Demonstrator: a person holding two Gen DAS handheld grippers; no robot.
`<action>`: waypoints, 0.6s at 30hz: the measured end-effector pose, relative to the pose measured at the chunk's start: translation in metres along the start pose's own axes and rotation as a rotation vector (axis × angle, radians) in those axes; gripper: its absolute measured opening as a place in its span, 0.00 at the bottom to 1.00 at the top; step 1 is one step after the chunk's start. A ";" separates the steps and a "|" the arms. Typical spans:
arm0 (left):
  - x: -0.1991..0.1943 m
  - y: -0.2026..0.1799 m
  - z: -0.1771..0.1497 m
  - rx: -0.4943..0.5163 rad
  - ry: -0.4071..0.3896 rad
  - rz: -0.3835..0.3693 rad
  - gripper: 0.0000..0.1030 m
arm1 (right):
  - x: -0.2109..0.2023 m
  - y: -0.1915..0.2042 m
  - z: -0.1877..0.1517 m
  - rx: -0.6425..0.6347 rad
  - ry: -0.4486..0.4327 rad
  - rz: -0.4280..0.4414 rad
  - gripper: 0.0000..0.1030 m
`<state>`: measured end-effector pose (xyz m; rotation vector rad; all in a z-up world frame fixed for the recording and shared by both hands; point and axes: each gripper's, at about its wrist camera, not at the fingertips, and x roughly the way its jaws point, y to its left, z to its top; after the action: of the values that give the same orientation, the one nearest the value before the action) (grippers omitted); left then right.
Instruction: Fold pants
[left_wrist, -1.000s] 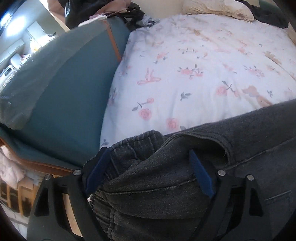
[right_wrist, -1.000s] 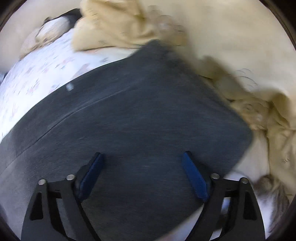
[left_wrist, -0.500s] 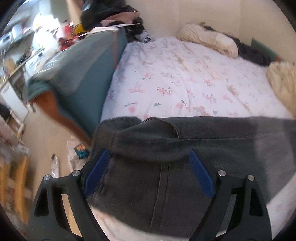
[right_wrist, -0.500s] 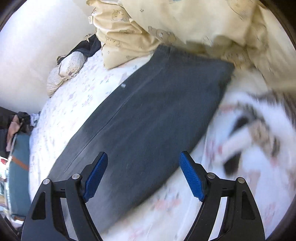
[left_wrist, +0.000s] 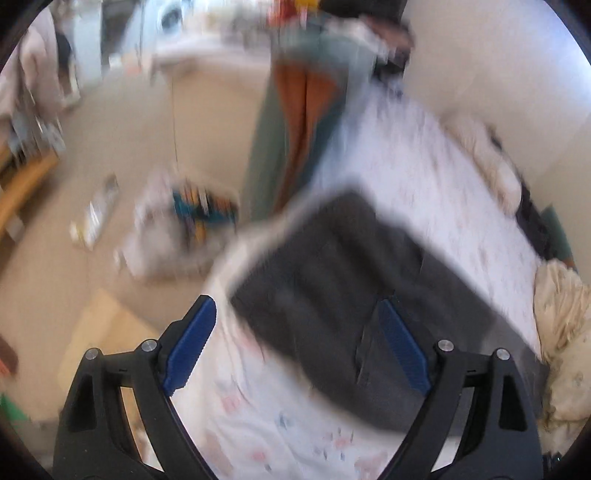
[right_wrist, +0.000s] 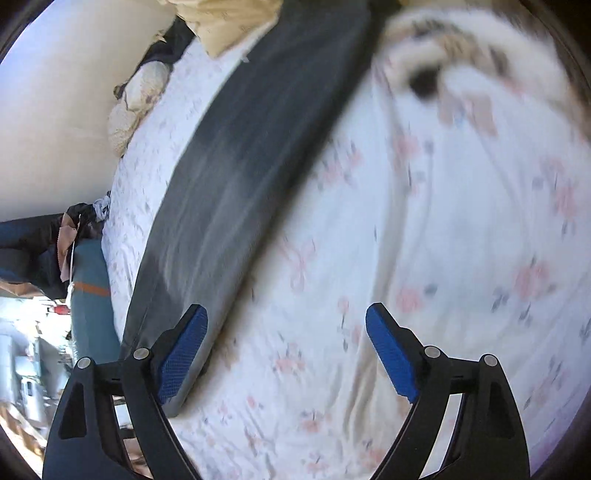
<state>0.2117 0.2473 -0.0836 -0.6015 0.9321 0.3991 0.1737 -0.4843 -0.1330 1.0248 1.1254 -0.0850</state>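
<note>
Ahead of the left gripper (left_wrist: 297, 338), whose blue pads stand wide apart with nothing between them, the dark grey pants (left_wrist: 343, 291) lie flat on the bed (left_wrist: 436, 173), spread over its floral sheet (left_wrist: 266, 435); the left wrist view is smeared by motion blur. The near edge of the pants runs just beyond the pads, and the cloth stretches away to the right of that gripper toward a cream blanket (left_wrist: 561, 306) bunched at the bed's far right. Beyond and to the left of the left gripper lies the floor (left_wrist: 118, 122) with a blurred, colourful heap (left_wrist: 199, 210) on it, and a teal and orange panel (left_wrist: 295, 122) stands at the bed's edge. The right gripper (right_wrist: 286, 350) also gapes wide and empty above the sheet (right_wrist: 424, 240). From its view the pants (right_wrist: 240, 155) run as a long dark band from just beside the left pad up and away toward a yellow pillow (right_wrist: 225, 26). A white and brown furry thing (right_wrist: 469, 51), too blurred to name, lies far ahead to the right of the right gripper, close beside the far end of the pants.
</note>
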 end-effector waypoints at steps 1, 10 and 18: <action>0.016 0.002 -0.013 -0.029 0.033 -0.001 0.85 | 0.000 0.001 0.002 0.000 -0.005 0.028 0.87; 0.073 0.029 -0.054 -0.339 0.038 -0.151 0.84 | 0.001 -0.008 0.011 0.002 -0.073 -0.033 0.87; 0.101 0.005 -0.032 -0.197 0.076 -0.286 0.83 | 0.003 -0.013 0.020 0.010 -0.086 -0.043 0.87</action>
<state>0.2437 0.2375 -0.1843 -0.9229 0.8686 0.2134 0.1827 -0.5048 -0.1421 0.9966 1.0699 -0.1671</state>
